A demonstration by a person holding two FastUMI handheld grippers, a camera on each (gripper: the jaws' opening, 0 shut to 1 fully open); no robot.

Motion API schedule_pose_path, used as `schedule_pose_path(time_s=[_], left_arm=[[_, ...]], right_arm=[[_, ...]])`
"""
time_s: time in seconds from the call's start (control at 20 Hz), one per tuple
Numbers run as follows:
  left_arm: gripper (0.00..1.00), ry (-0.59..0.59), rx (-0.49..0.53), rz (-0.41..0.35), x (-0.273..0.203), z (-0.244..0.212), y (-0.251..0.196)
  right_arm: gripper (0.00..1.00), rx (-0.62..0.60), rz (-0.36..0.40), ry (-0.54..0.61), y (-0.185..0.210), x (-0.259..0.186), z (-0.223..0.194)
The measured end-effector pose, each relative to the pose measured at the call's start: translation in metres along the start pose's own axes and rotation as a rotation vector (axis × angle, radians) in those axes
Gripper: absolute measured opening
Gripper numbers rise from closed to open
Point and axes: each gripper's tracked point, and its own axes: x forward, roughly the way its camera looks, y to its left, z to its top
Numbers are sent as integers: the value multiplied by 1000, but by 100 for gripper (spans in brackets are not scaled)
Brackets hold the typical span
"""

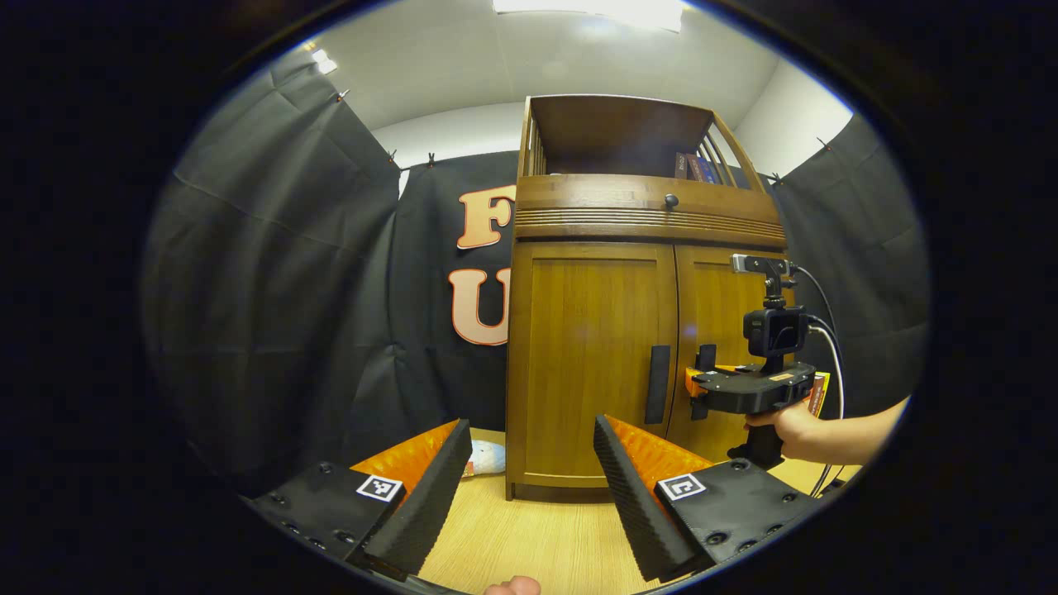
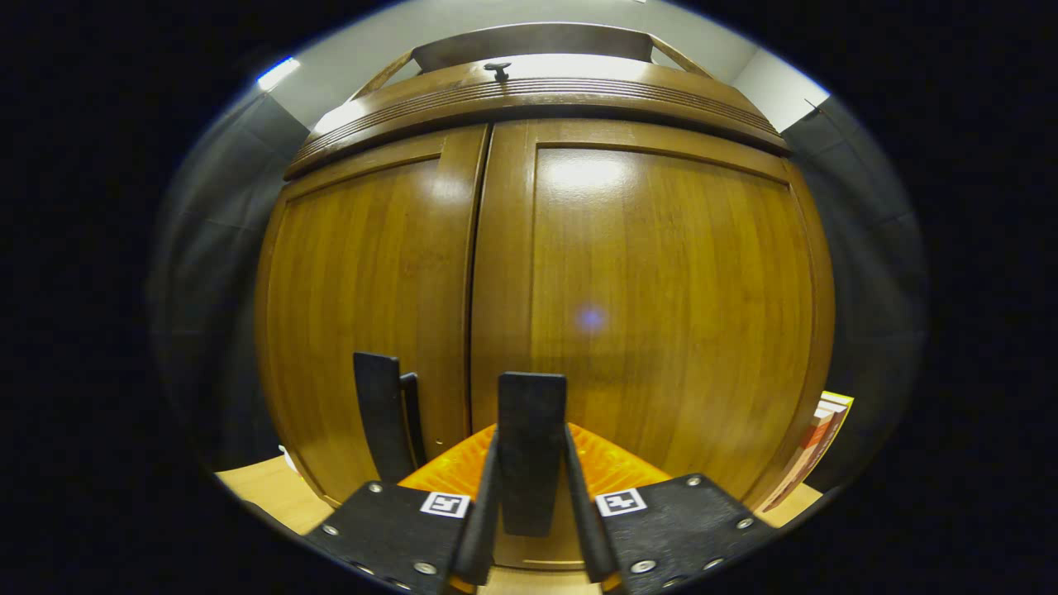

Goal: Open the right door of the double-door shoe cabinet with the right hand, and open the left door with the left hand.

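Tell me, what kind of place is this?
Probably a recording booth, not a real home: black cloth walls hang pinned up around a wooden shoe cabinet standing on a light wooden table.

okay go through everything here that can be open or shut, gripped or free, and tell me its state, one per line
Left door: closed.
Right door: closed.
Right door handle: clamped between the right gripper's fingers.
Left door handle: free, nothing touching it.
Right gripper: shut on the right door handle.
Left gripper: open, held back from the cabinet.
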Motion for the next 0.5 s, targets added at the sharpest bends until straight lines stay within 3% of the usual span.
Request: schedule_pose_path(time_s=[0.05, 0.1, 0.5], left_arm=[[96, -1, 4, 0, 0, 1, 0], [97, -2, 8, -1, -2, 2, -1], [97, -8, 16, -1, -5, 5, -2]], right_arm=[[31, 18, 1, -2, 0, 0, 0], [28, 22, 1, -9, 1, -2, 1], [19, 14, 9, 5, -1, -2, 0]])
